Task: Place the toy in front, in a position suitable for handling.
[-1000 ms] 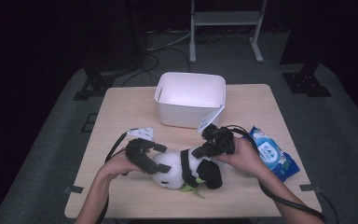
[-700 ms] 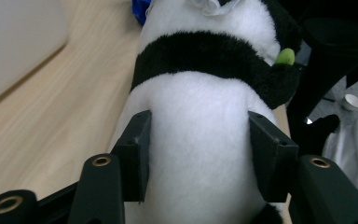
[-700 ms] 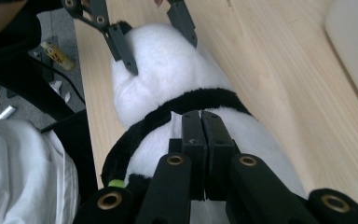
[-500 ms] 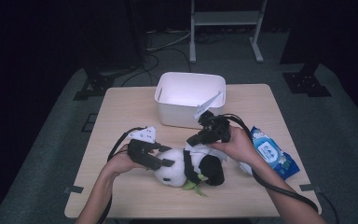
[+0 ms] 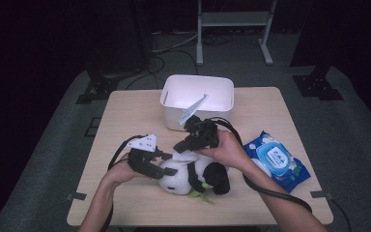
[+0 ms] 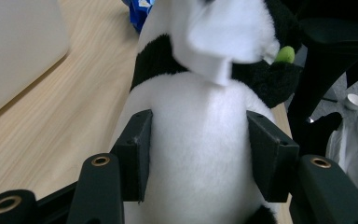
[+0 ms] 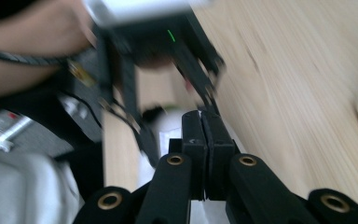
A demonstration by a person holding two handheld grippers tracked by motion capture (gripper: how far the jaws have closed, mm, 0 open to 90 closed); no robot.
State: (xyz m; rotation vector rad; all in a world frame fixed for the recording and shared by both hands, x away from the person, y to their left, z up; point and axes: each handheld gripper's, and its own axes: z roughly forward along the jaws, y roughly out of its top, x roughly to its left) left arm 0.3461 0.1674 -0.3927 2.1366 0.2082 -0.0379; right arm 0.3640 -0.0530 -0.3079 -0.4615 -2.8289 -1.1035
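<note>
Left gripper: jaws set wide, clamped on either flank of the plush panda — white fur bulges between the pads.
Right gripper: jaws pressed together, nothing visible between them; it hangs just above the panda's back in the high view.
Plush panda: lying on its side near the table's front edge, a green sprig at its paws.
White bin: just behind the grippers.
Blue wipes pack: to the right — apart from the panda.
</note>
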